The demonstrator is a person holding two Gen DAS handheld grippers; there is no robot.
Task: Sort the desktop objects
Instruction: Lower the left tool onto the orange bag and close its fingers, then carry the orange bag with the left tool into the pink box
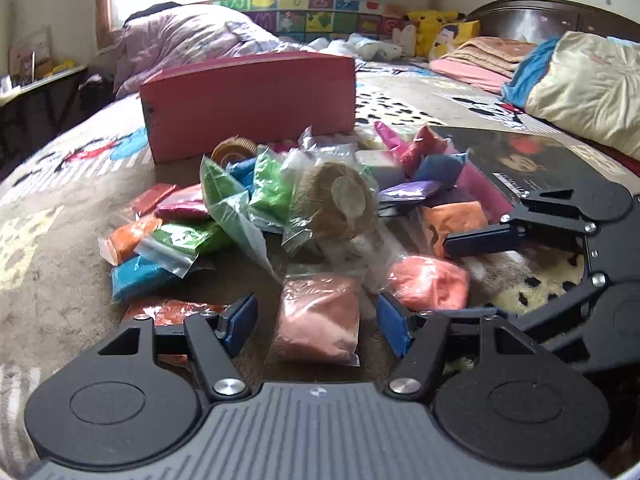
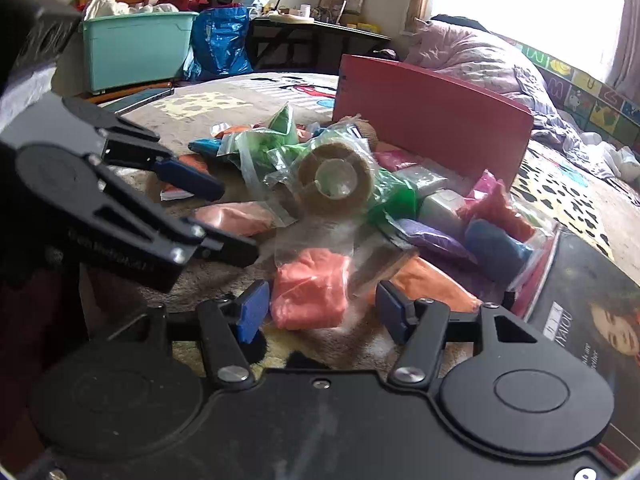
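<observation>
A pile of small zip bags of coloured clay lies on the bed blanket, with a tan tape roll in a bag on top. My left gripper is open, with a dusty pink bag between its blue pads, which stand apart from it on both sides. My right gripper is open around a salmon bag; the left pad is very close to it and the right pad stands clear. Each gripper shows in the other's view: a right finger, and the left gripper over the pink bag.
A red box stands upright behind the pile. A glossy black magazine lies to the right of the bags. Pillows and quilts crowd the far side of the bed. A teal bin and a desk stand beyond.
</observation>
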